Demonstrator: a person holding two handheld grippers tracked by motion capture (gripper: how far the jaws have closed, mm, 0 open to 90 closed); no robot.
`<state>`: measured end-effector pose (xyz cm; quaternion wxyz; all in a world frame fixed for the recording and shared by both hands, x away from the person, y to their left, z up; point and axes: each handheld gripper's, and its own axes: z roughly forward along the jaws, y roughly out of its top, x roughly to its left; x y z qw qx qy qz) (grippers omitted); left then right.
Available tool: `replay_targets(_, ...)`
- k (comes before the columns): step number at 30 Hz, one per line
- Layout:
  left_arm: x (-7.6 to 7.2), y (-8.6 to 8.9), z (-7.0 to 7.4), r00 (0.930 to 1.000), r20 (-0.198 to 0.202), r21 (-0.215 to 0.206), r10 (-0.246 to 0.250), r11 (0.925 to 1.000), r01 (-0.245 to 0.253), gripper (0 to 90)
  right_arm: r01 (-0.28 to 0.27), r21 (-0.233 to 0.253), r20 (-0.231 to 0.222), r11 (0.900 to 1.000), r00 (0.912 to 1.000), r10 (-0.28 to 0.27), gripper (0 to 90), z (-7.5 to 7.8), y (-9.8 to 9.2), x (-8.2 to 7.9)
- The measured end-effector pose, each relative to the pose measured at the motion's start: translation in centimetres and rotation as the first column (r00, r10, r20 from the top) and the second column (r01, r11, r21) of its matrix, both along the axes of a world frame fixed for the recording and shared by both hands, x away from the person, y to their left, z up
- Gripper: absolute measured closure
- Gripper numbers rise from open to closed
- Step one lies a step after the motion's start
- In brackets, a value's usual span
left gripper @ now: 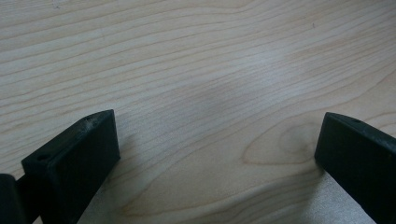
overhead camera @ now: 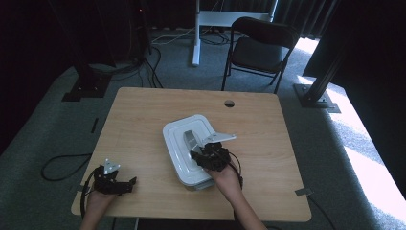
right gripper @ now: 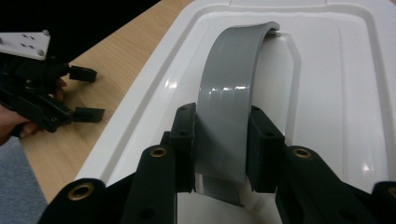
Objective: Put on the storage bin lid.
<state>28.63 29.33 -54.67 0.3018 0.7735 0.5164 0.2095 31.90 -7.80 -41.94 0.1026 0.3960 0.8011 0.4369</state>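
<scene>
A white lidded box (overhead camera: 184, 143) sits near the middle of the wooden table (overhead camera: 143, 120), with a grey arched handle (overhead camera: 190, 140) on its lid. My right gripper (overhead camera: 203, 155) is shut on that grey handle (right gripper: 229, 107); both black jaws press its sides over the white lid (right gripper: 327, 84). My left gripper (overhead camera: 130, 184) rests low at the table's front left corner, held by a hand, and it is open. In the left gripper view its fingers (left gripper: 79, 158) stand wide apart over bare wood (left gripper: 201, 84). The left gripper (right gripper: 84, 93) also appears far off in the right gripper view.
A round cable hole (overhead camera: 229, 103) lies near the table's far edge. A black folding chair (overhead camera: 258, 50) stands behind the table, beside a white desk leg (overhead camera: 195, 33). Cables trail on the grey carpet at the left (overhead camera: 62, 165).
</scene>
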Motion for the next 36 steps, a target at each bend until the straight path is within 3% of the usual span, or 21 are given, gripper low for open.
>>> replay_targets(4, 0.0, 0.0, 0.0, 1.0, 0.0, 0.0, 0.001, 1.0, -0.001, 0.2, -0.008, 0.036, 0.015, 0.999, 0.9999, 0.007, 57.6, 0.5, -0.6, -0.1)
replay_targets(8, 0.0, 0.0, 0.0, 1.0, 0.0, 0.0, 0.004, 1.0, -0.004, 0.2, -0.005, 0.048, 0.034, 0.999, 0.9994, 0.004, 39.3, 1.3, -1.4, 0.1)
replay_targets(9, 0.0, 0.0, 0.0, 1.0, 0.0, 0.0, 0.004, 1.0, -0.004, 0.2, -0.005, 0.048, 0.034, 0.999, 0.9994, 0.004, 39.3, 1.3, -1.4, 0.1)
replay_targets(14, 0.2, -0.1, 0.1, 1.0, -0.008, 0.005, 0.001, 1.0, -0.001, 0.1, 0.037, 0.075, 0.055, 0.996, 0.9976, -0.041, 14.3, 1.4, -3.6, 0.7)
replay_targets(17, 0.2, -0.1, 0.3, 0.9999, -0.003, 0.004, 0.011, 0.9999, -0.011, 0.0, 0.069, 0.085, 0.074, 0.994, 0.9944, -0.076, 14.0, 1.4, -4.9, 1.1)
replay_targets(20, 0.2, -0.1, 0.7, 0.9994, 0.011, -0.042, 0.033, 0.9986, -0.033, 0.0, 0.113, 0.089, 0.085, 0.99, 0.9891, -0.12, 13.7, 1.3, -6.4, 1.5)
replay_targets(26, 0.5, -1.1, 1.4, 0.9988, 0.027, -0.037, 0.04, 0.9986, -0.039, 0.0, 0.171, 0.101, 0.1, 0.98, 0.9784, -0.181, 13.4, 0.8, -8.4, 2.2)
replay_targets(33, 1.2, -2.5, 1.1, 0.9998, 0.005, -0.019, 0.02, 0.9996, -0.02, 0.1, 0.256, 0.073, 0.077, 0.964, 0.9621, -0.262, 13.2, -0.5, -10.9, 3.5)
replay_targets(36, 1.5, -3.2, 1.0, 1.0, -0.006, -0.021, 0.002, 0.9998, -0.002, 0.1, 0.294, 0.067, 0.045, 0.954, 0.9539, -0.297, 12.4, -2.1, -12.3, 4.4)
